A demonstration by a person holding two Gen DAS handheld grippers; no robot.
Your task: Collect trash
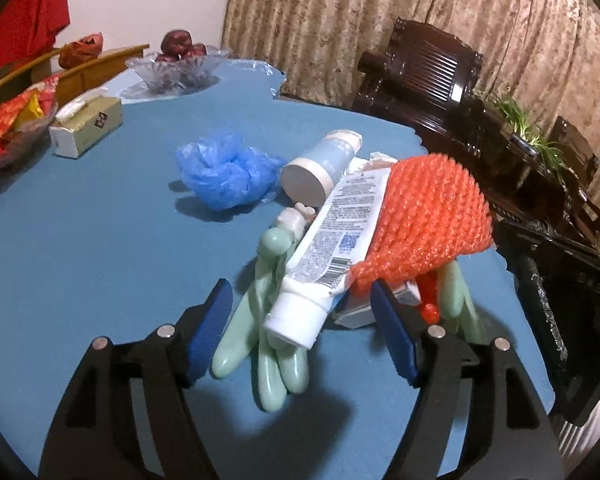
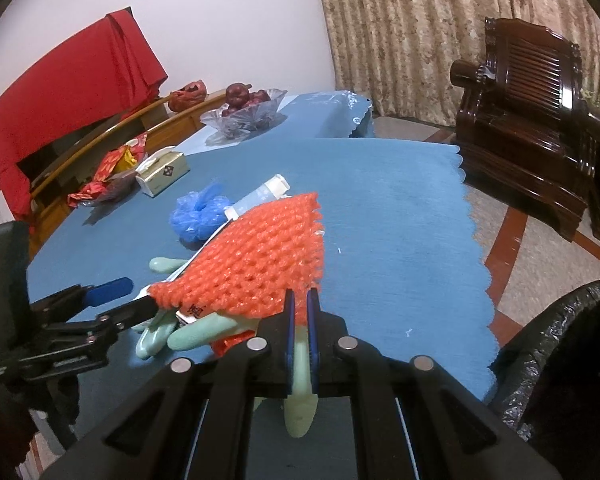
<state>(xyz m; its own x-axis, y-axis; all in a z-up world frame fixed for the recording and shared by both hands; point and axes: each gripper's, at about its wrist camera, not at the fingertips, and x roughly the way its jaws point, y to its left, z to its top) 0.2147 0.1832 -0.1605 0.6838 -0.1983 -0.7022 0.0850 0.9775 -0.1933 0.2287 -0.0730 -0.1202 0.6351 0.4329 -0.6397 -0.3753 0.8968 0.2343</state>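
Observation:
A trash pile lies on the blue table [image 1: 80,248]: a pale green rubber glove [image 1: 260,320], a white tube [image 1: 332,248], a light blue bottle [image 1: 320,168], an orange foam net [image 1: 428,224] and a crumpled blue plastic bag [image 1: 224,172]. My left gripper [image 1: 300,308] is open, its jaws either side of the tube and glove. My right gripper [image 2: 301,312] is shut on a finger of the green glove [image 2: 300,392], with the orange net [image 2: 260,264] just ahead. The left gripper [image 2: 116,296] shows at the left in the right wrist view.
A black-lined trash bin [image 2: 560,360] stands off the table's right edge. A tissue box [image 1: 88,128], a snack dish [image 1: 16,120] and a glass fruit bowl [image 1: 176,64] stand at the far left. A dark wooden armchair [image 2: 532,120] stands beyond.

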